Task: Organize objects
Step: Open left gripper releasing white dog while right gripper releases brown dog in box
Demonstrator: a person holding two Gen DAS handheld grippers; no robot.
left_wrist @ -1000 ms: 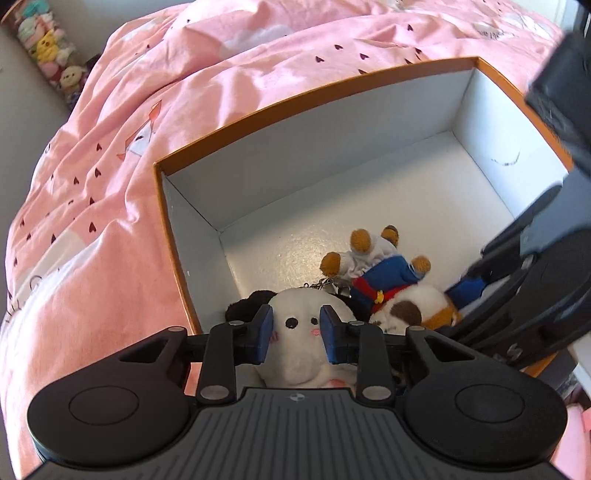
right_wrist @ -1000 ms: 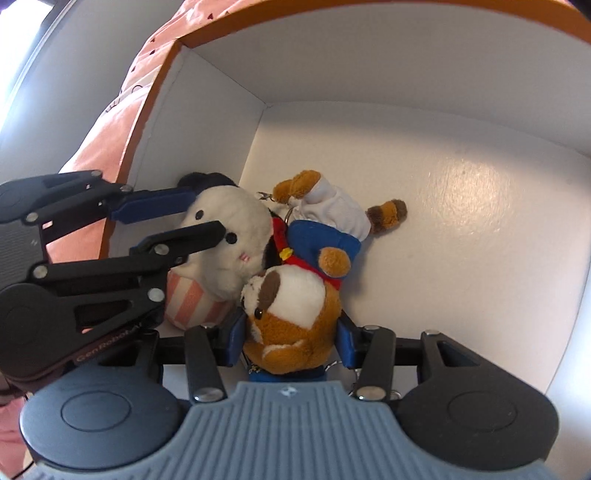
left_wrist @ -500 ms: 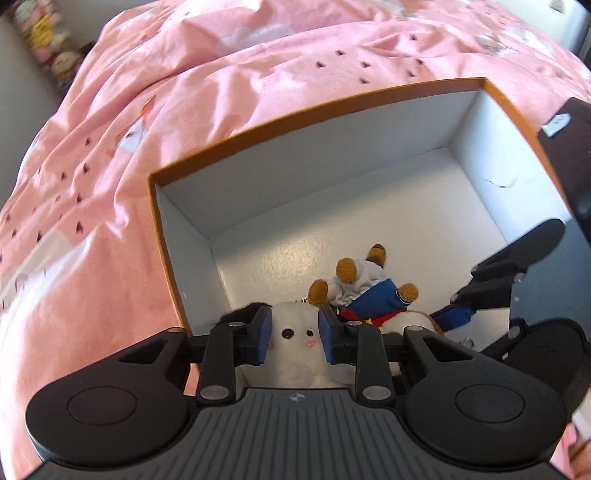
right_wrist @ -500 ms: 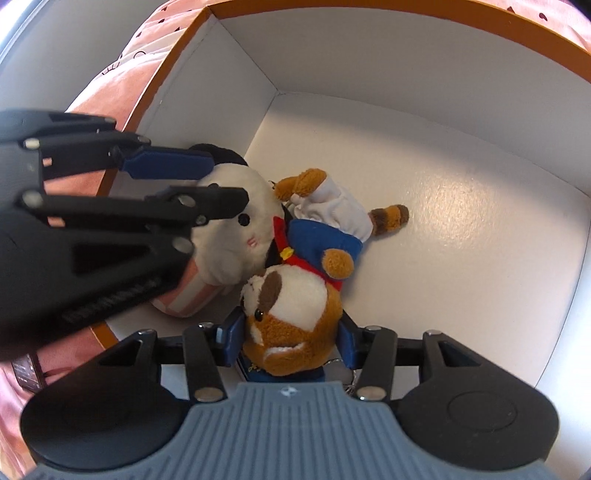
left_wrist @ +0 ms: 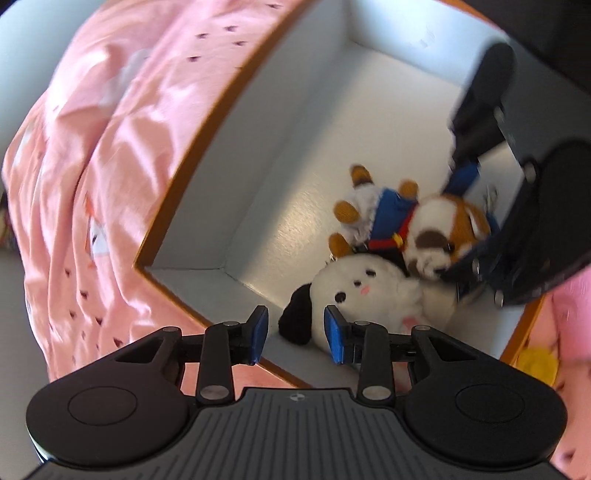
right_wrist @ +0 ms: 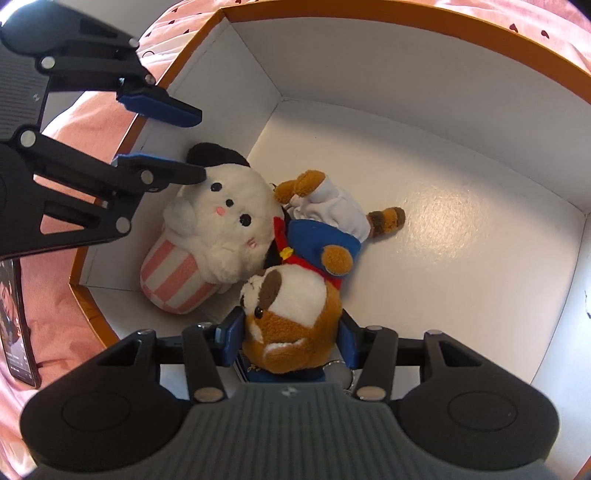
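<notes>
A white box with an orange rim [right_wrist: 406, 22] lies on a pink bed. Inside, in its near left corner, lie a white plush dog with black ears and a pink striped base [right_wrist: 221, 225] and a brown and white plush dog in a blue jacket [right_wrist: 295, 306]. My right gripper [right_wrist: 291, 332] is shut on the brown dog's head, low in the box. My left gripper [left_wrist: 295, 332] is open and empty above the box rim [left_wrist: 192, 155], just clear of the white dog [left_wrist: 369, 295]. It also shows in the right wrist view [right_wrist: 195, 144].
The pink bedspread [left_wrist: 92, 166] surrounds the box. A phone [right_wrist: 16, 325] lies on the bed left of the box. Something yellow [left_wrist: 535, 362] lies at the box's near right corner. The far part of the box floor [right_wrist: 461, 192] is bare.
My left gripper has let go of the white dog, lifted out of the box and swung to the left. My right gripper keeps its hold on the brown dog.
</notes>
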